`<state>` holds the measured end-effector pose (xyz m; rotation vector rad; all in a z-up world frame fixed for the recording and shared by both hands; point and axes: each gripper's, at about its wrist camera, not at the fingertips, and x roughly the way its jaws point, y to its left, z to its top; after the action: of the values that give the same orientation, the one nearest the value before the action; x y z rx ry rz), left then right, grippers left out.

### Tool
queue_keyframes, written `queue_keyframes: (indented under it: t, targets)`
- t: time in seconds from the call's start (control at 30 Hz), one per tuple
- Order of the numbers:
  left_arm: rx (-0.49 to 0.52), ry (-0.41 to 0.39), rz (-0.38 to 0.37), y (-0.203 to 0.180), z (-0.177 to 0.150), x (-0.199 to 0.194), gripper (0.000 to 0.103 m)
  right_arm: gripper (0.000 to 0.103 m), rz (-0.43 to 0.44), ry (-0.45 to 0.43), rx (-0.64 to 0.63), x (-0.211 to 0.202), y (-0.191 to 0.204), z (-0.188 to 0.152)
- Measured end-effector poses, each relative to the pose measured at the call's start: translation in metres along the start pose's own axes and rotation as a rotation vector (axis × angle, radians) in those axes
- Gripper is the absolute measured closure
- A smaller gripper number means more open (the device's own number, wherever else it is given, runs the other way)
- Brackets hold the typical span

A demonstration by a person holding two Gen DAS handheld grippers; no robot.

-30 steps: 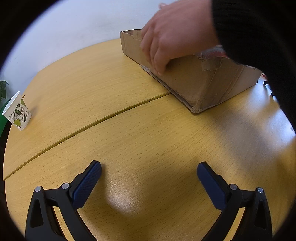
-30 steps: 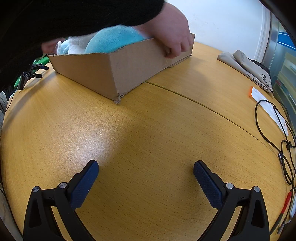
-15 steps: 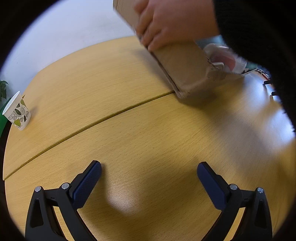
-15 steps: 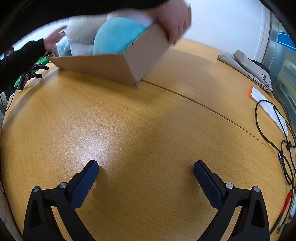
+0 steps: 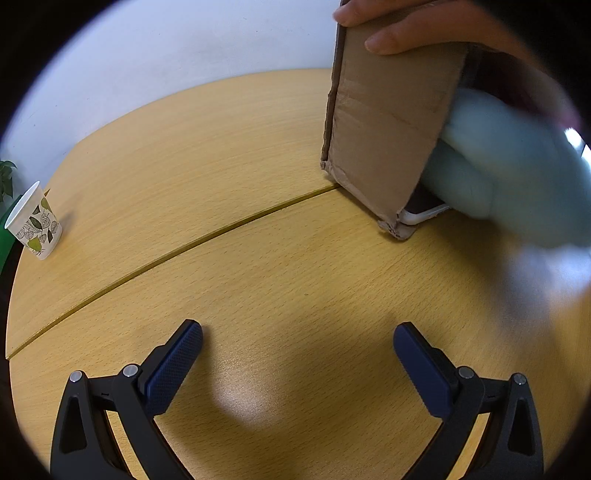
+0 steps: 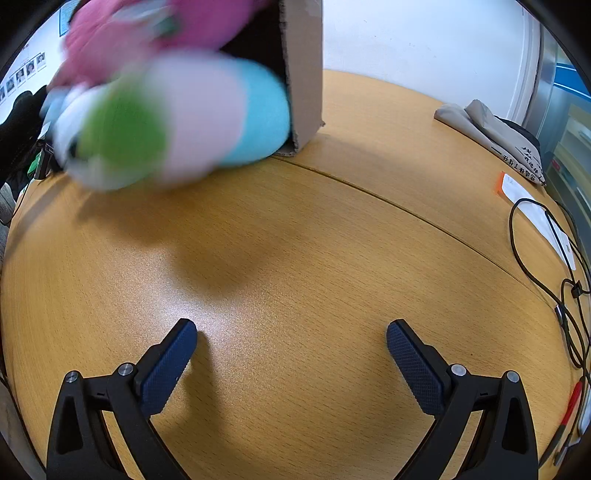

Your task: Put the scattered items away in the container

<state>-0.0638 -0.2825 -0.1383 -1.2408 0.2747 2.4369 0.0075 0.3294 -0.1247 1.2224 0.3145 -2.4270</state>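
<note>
- Cardboard box (image 5: 388, 122) stands tipped on its edge on the wooden table (image 5: 221, 258), gripped at the top by a bare hand (image 5: 399, 26); likely tilted to dump its contents for the tidy.
- Soft toys spill out in a motion blur: a pale blue plush (image 6: 255, 114), a pink one (image 6: 155, 33), something green (image 6: 122, 133).
- A flat white-edged item (image 5: 424, 216) peeks from under the box; can't tell what.
- Left gripper (image 5: 297, 352) and right gripper (image 6: 290, 349) hover low, jaws wide apart and empty, textured blue pads.
- Leaf-print paper cup (image 5: 33, 221) sits well apart.
</note>
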Motion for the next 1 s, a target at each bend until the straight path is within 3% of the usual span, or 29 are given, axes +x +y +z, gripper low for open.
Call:
queue_keyframes:
  t: [1.0]
  targets:
    - [0.002, 0.0, -0.001, 0.0025, 0.0, 0.0016, 0.0, 0.0, 0.0, 0.0, 0.001, -0.0009, -0.0001, 0.0006]
